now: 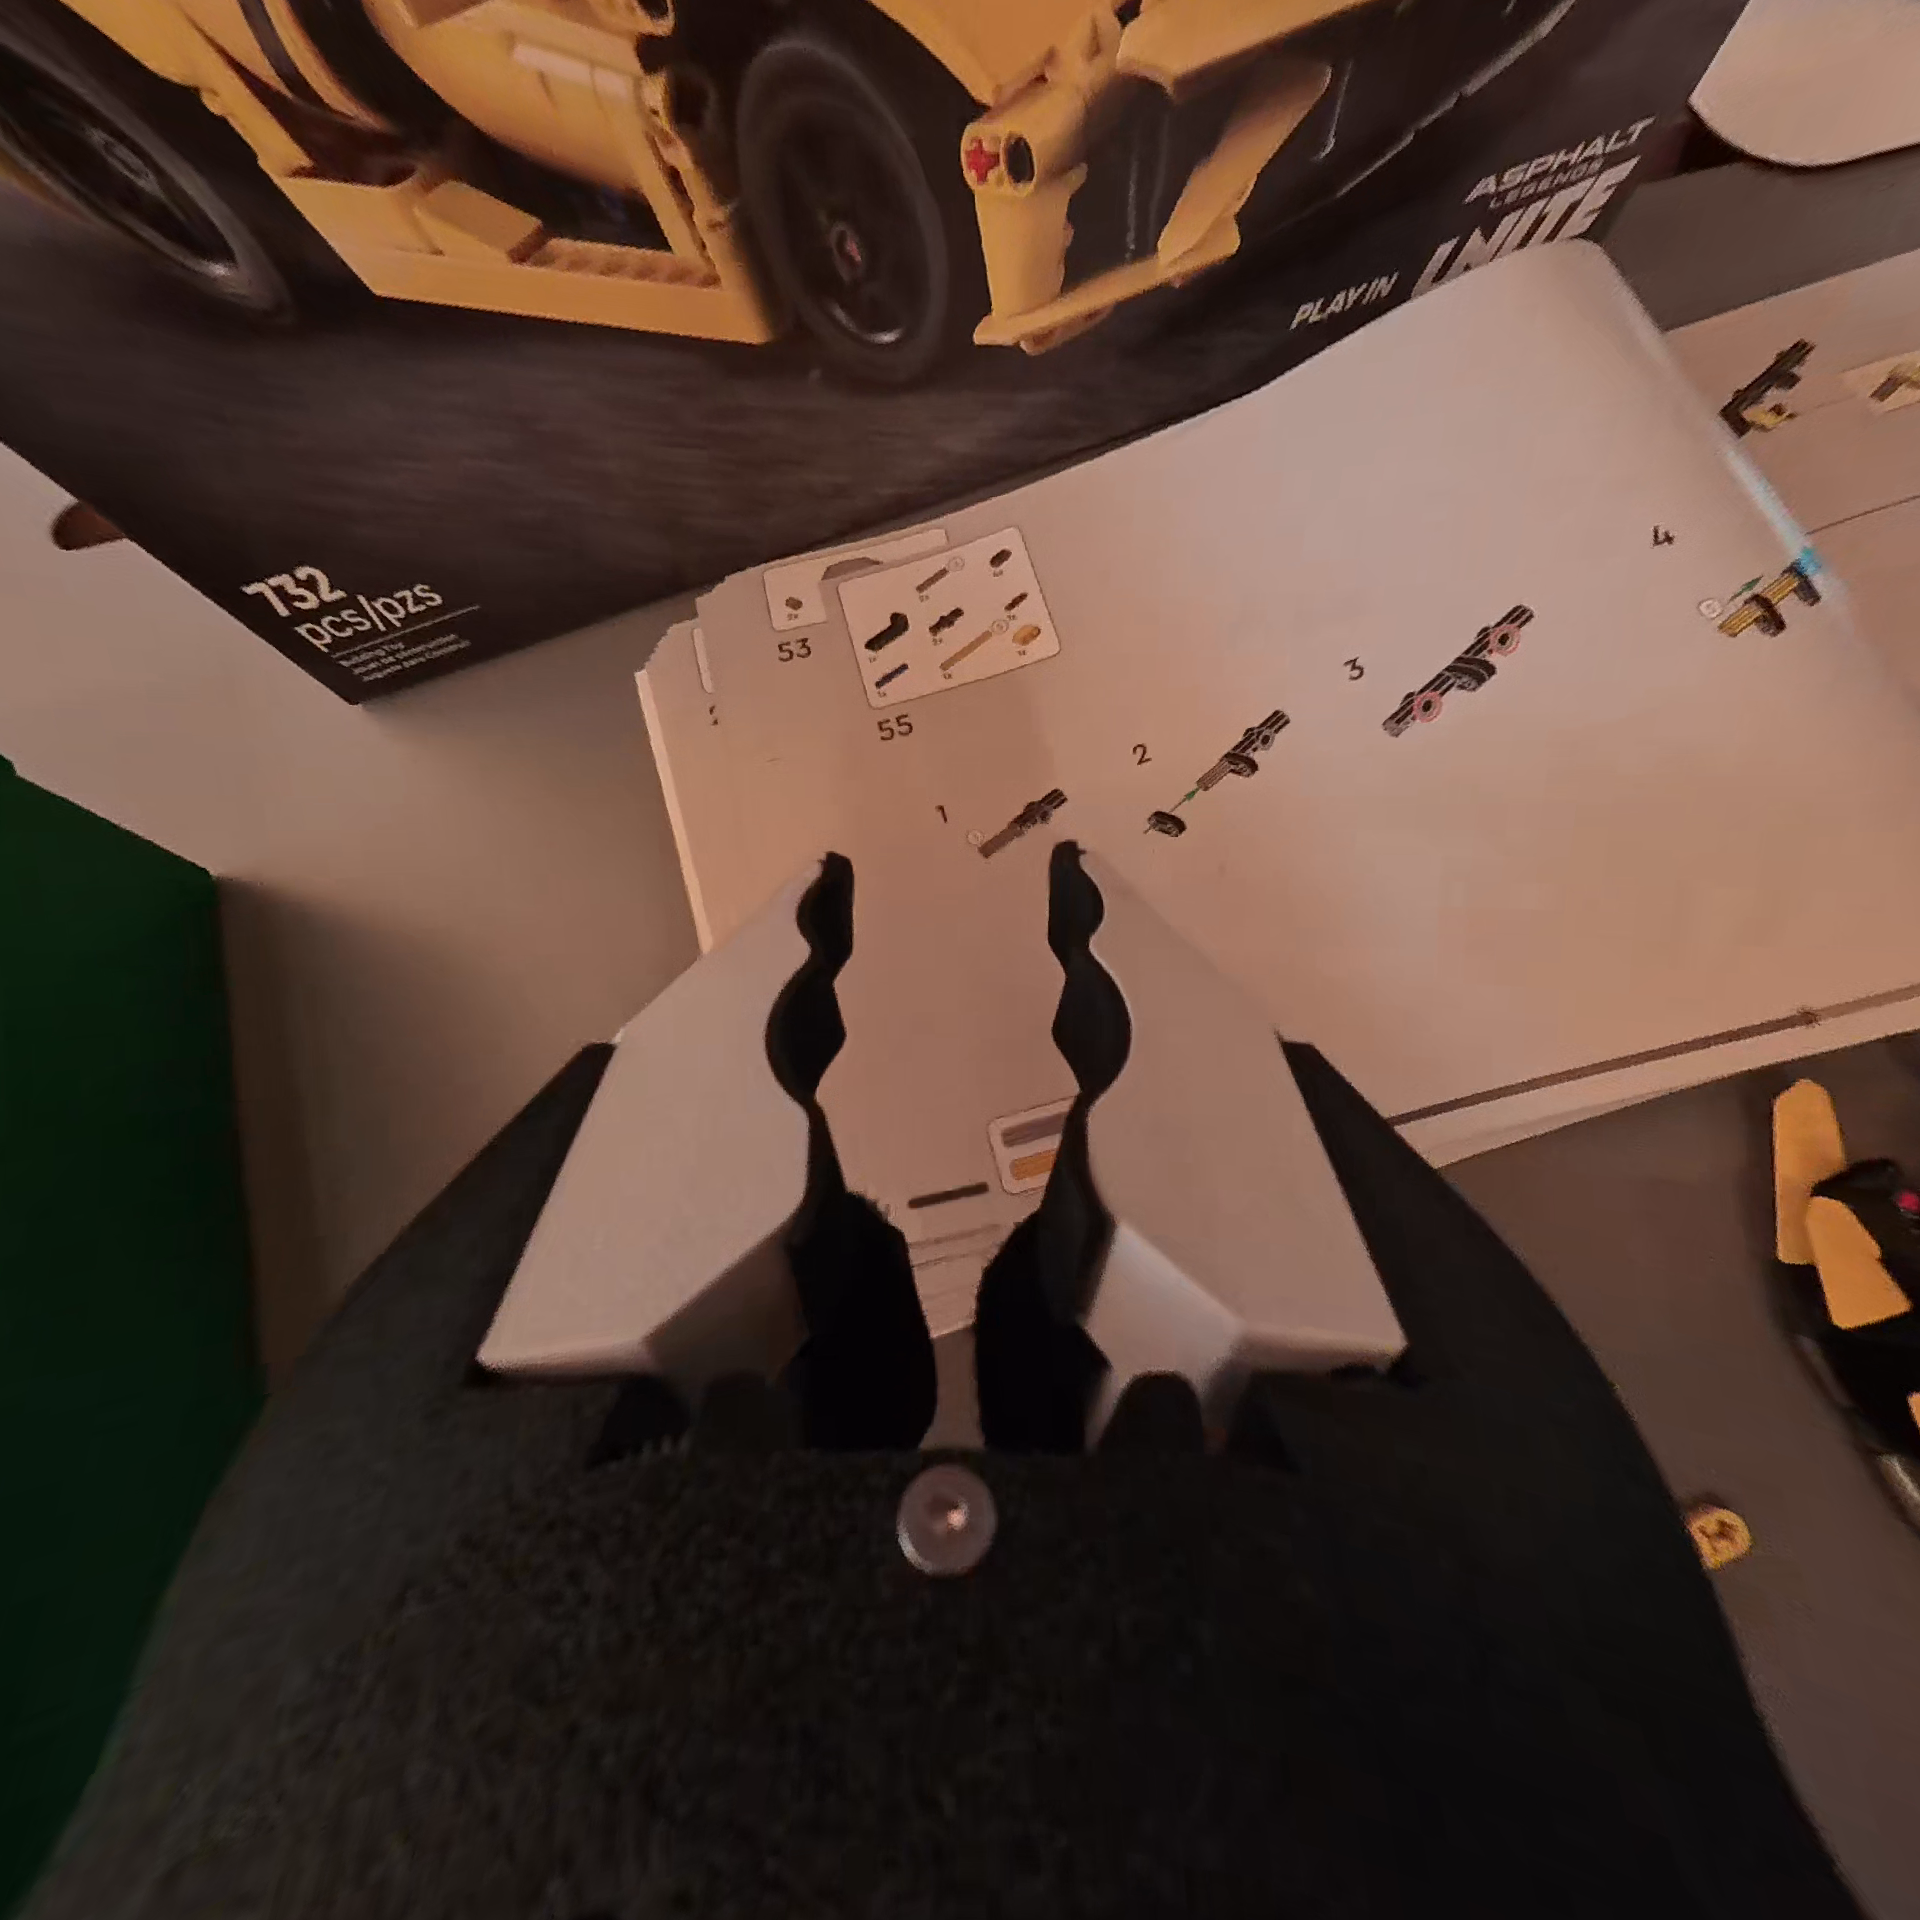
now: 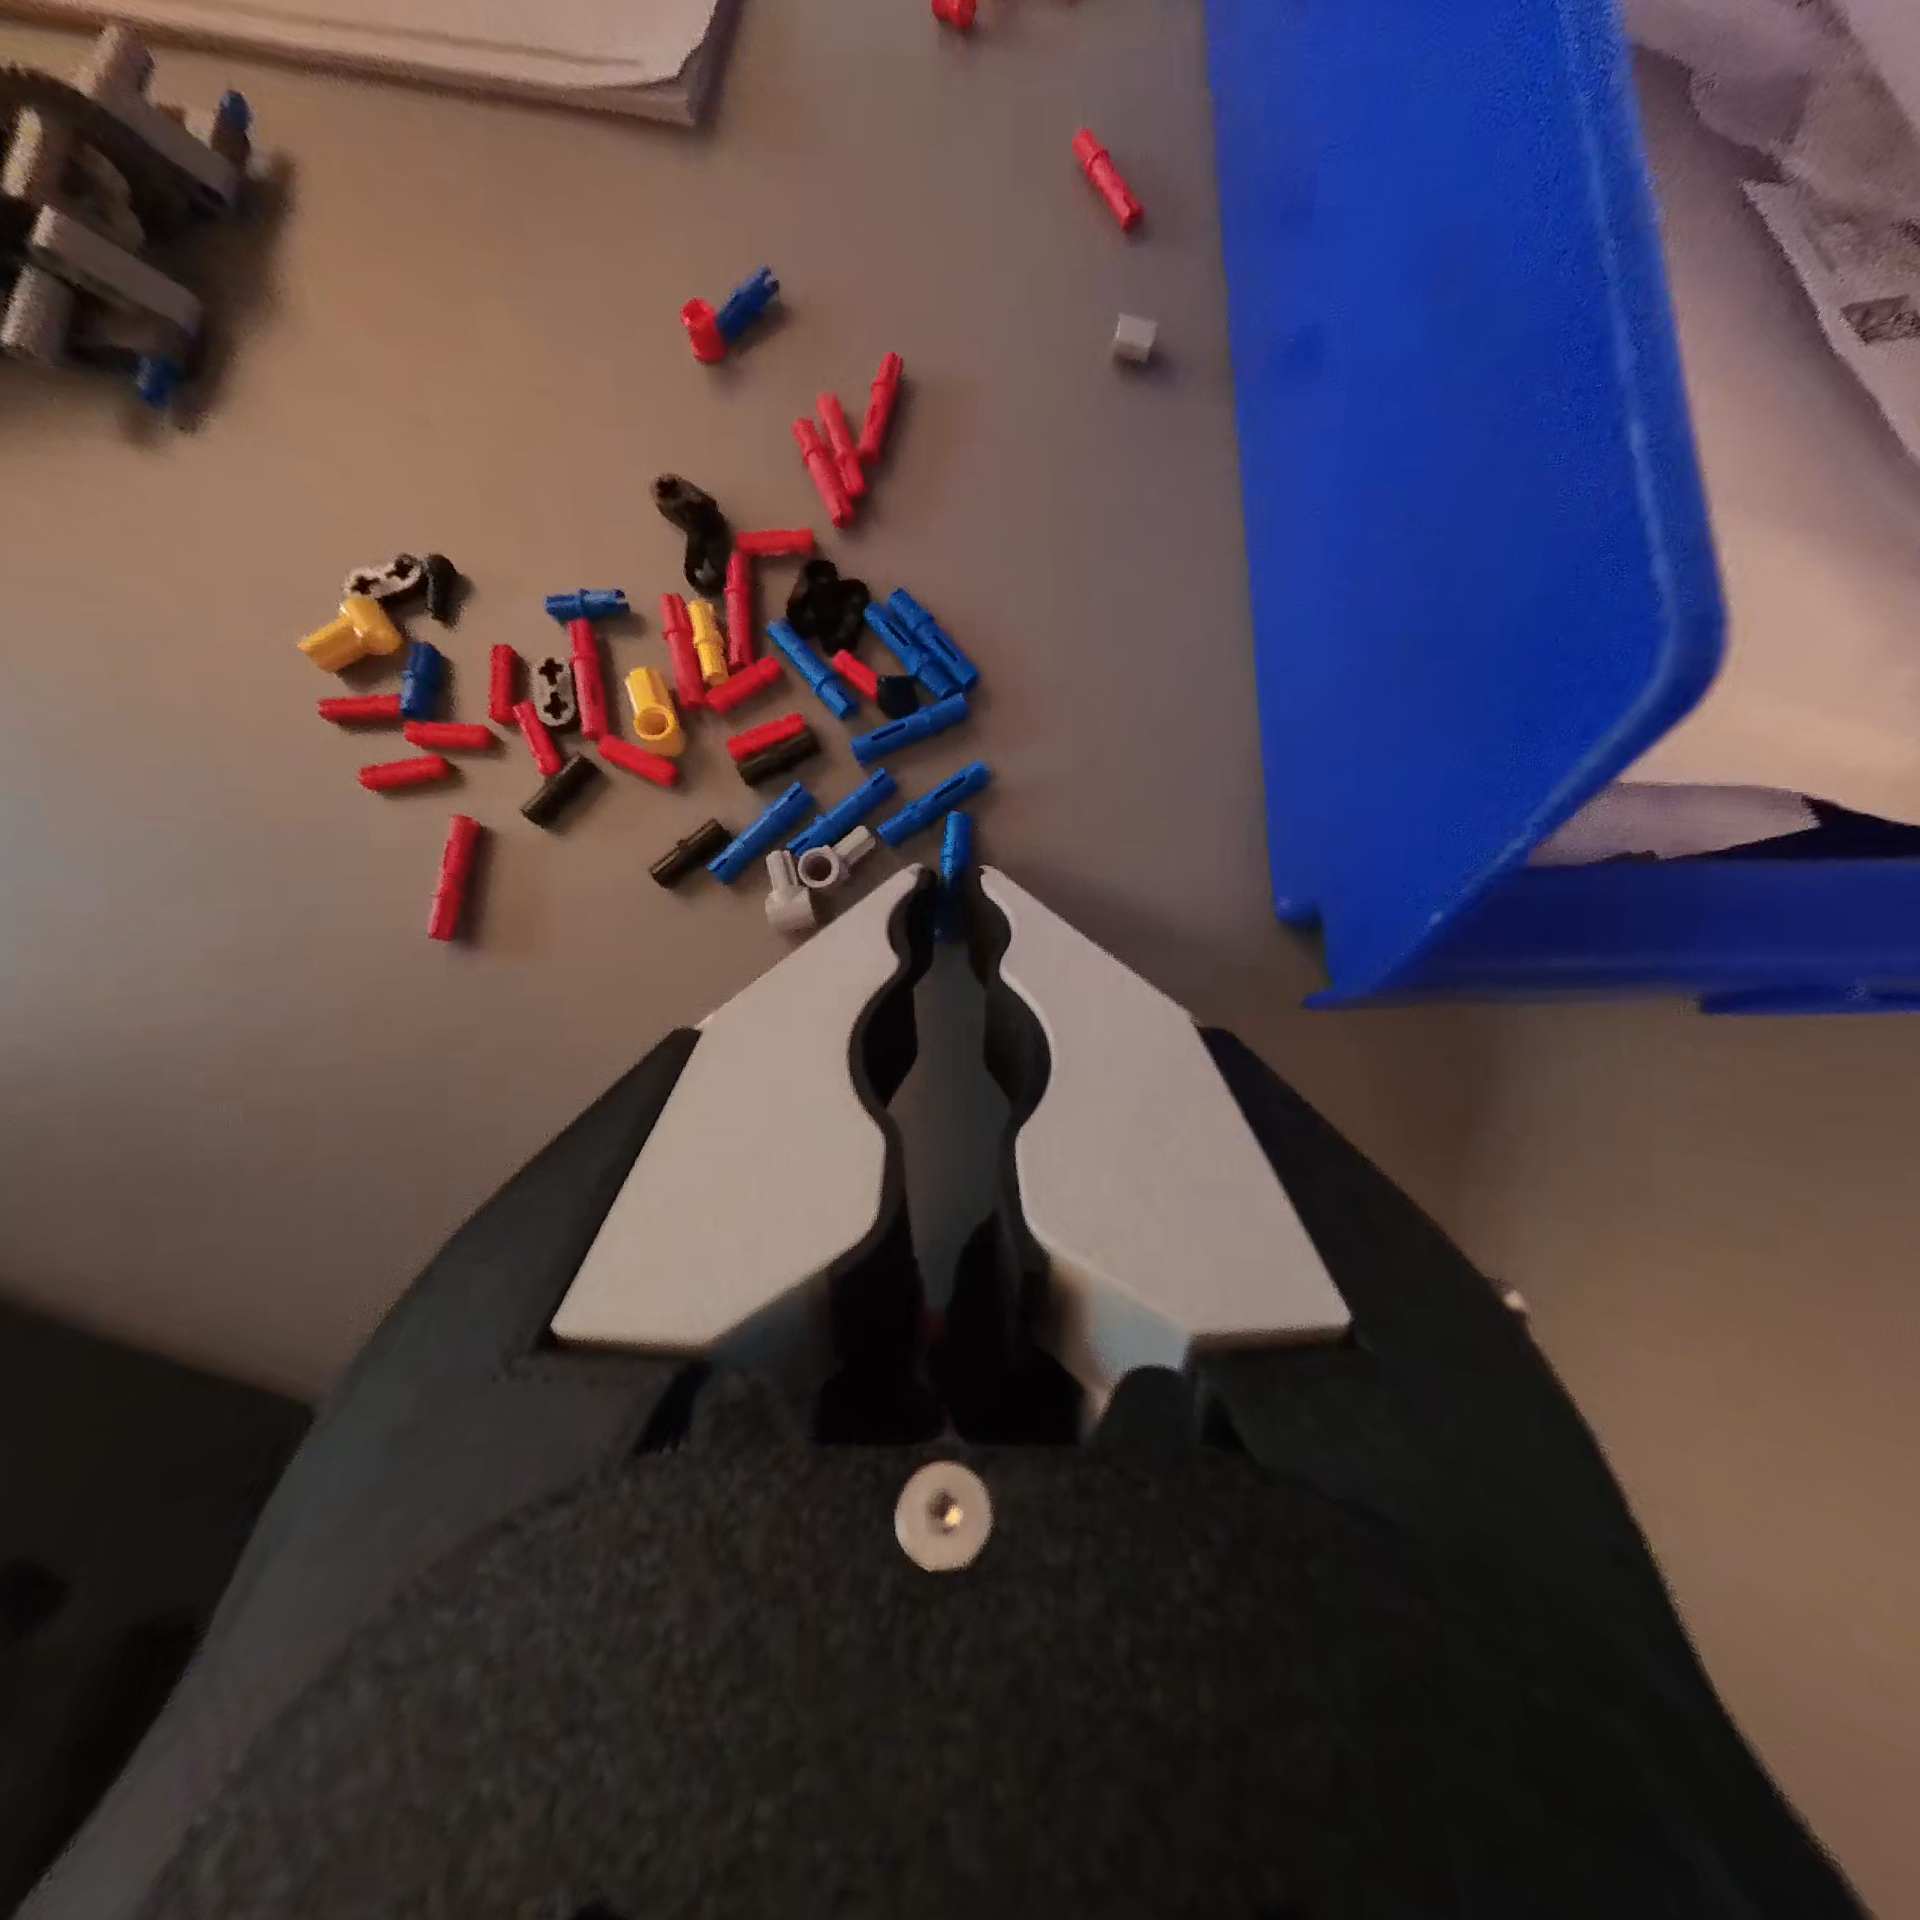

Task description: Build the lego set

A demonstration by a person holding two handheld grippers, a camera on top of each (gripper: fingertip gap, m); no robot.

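Observation:
In the left wrist view my left gripper [image 1: 951, 857] is open and empty above the open instruction booklet [image 1: 1299, 852], which lies on the table in front of the set's box [image 1: 727, 416]. A partly built yellow and black model [image 1: 1849, 1247] shows at the right edge. In the right wrist view my right gripper [image 2: 951, 883] is shut on a blue pin [image 2: 954, 847] at its fingertips, at the near edge of a scatter of several red, blue, black and yellow pins [image 2: 665, 686] on the table.
A blue bin [image 2: 1455, 520] stands to the right of the pins, with white paper behind it. A grey partly built assembly [image 2: 94, 239] sits at the far left. A small yellow piece [image 1: 1720, 1538] lies on the table. A green thing [image 1: 104, 1143] is at left.

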